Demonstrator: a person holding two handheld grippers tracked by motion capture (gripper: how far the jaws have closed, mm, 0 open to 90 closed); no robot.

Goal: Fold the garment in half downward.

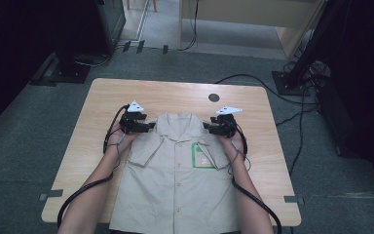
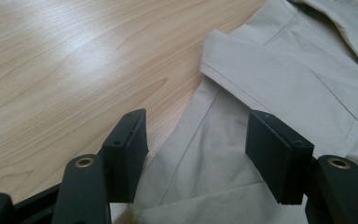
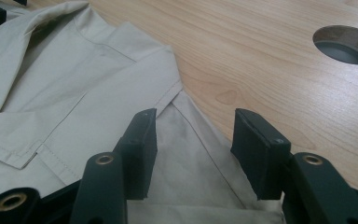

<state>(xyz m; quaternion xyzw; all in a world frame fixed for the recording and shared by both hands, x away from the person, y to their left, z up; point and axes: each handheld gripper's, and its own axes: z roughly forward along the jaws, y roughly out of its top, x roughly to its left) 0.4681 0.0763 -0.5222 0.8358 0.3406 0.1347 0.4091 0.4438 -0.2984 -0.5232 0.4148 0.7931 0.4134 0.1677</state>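
2 grippers are mine. My left gripper (image 1: 150, 126) sits at one shoulder of the tan short-sleeved shirt (image 1: 175, 180), my right gripper (image 1: 206, 126) at the other. Both have jaws spread, with shirt cloth between them, maybe not pinched. It lies flat, buttoned, on the wooden table (image 1: 102, 105), collar far from me.

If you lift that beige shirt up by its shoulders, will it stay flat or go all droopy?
Probably droopy: the shirt is thin cloth, with sleeves already folded over its front. It looks light, so lifting should be easy. It likely won't slip much, since both the left tool and the right tool straddle a fabric fold at a shoulder.
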